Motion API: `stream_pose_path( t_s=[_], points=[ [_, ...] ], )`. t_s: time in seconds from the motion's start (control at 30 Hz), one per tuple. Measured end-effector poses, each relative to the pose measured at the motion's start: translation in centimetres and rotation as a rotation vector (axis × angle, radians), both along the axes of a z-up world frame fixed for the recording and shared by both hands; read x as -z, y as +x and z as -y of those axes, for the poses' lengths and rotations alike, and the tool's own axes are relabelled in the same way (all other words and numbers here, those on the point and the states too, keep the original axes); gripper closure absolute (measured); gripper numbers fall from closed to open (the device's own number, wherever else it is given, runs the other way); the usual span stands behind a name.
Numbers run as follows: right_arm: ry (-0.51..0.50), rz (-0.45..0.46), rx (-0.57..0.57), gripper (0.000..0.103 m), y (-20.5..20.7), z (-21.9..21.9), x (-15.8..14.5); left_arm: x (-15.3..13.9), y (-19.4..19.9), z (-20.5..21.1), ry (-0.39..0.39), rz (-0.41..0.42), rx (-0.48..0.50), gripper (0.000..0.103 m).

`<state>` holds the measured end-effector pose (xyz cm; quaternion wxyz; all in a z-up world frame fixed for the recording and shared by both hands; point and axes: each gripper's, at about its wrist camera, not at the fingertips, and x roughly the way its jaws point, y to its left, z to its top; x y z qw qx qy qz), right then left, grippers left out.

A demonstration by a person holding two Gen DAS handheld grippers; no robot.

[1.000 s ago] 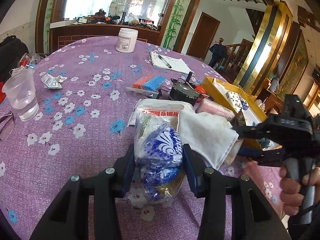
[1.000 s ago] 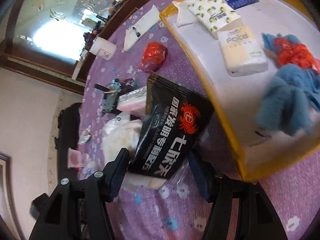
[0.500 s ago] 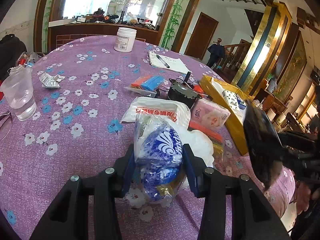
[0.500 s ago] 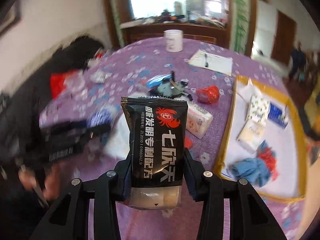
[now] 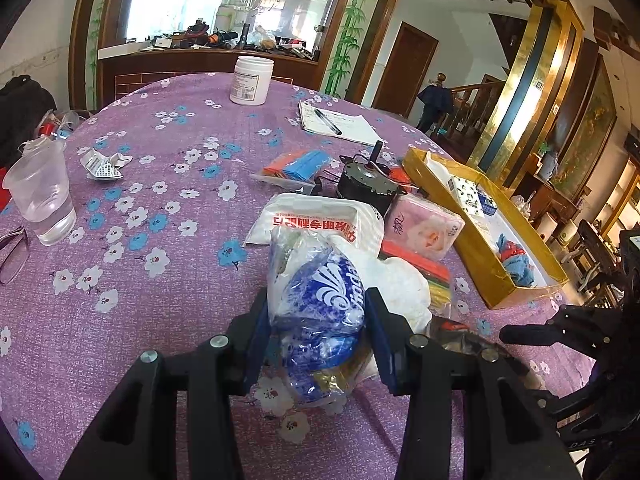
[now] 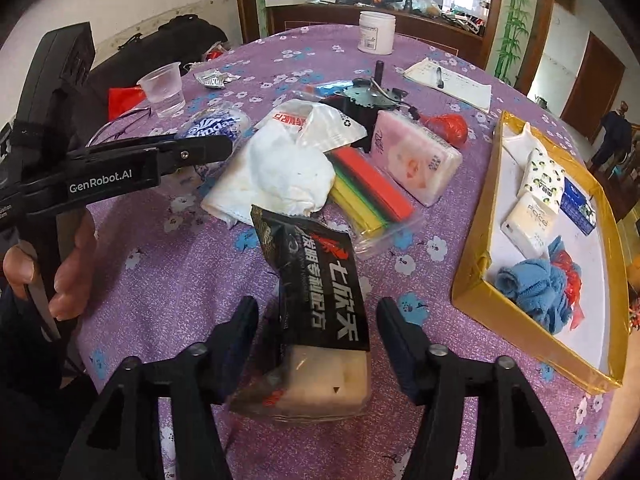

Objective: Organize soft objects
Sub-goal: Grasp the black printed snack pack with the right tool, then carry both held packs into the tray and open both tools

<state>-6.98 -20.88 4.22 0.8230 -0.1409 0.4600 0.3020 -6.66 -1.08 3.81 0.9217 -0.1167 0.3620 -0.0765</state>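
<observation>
A: Left tool point(image 5: 316, 336) clamped on blue-white bag point(image 5: 320, 300), low over surface point(image 5: 168, 292). Right tool point(image 6: 318, 332) opening — black packet point(image 6: 320, 292) loose between pads

B: Risk — packet lands short of gold tray point(image 6: 476, 280)

Black packet point(image 6: 320, 304) free of opening jaws

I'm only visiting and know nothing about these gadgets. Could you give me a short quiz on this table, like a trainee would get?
1. True or false: a blue cloth lies in the yellow box.
2. What does the left gripper hold between its fingers? A) a spoon B) a blue-and-white bag C) a shoe
3. Fill in: the pen lies on a ____.
Key: 1 true; 2 B; 3 notepad.
</observation>
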Motion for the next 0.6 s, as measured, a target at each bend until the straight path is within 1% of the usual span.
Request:
stream_pose_path(
  t_s=[0.1,0.17,0.2,0.23,0.3,0.33,0.43,0.5,0.6],
  points=[
    [0.033,-0.032,-0.001,0.033,0.2,0.2,0.6,0.0,0.0,0.0,0.000,0.001,-0.001,0.059],
    [0.084,-0.067,0.010,0.035,0.5,0.6,1.2,0.0,0.0,0.0,0.001,0.001,-0.001,0.059],
    [0.100,-0.076,0.014,0.052,0.6,0.7,1.4,0.0,0.0,0.0,0.000,0.002,0.000,0.059],
    [0.110,-0.084,0.018,0.060,0.7,0.8,1.6,0.0,0.0,0.0,0.001,0.003,-0.001,0.059],
    [0.120,-0.067,0.021,0.060,0.5,0.8,1.3,0.0,0.0,0.0,0.004,0.007,-0.005,0.059],
    [0.138,-0.040,0.020,0.060,0.2,1.0,0.7,-0.1,0.0,0.1,0.005,0.008,-0.006,0.059],
    [0.192,0.005,0.027,0.060,-0.1,1.4,-0.6,-0.1,-0.1,0.0,0.006,0.016,-0.007,0.059],
    [0.226,0.021,0.038,0.060,-0.1,1.6,-1.2,-0.2,-0.2,0.0,0.006,0.024,-0.008,0.059],
    [0.249,0.023,0.050,0.060,-0.1,1.9,-1.4,-0.3,-0.3,0.0,0.009,0.033,-0.010,0.059]
  ],
)
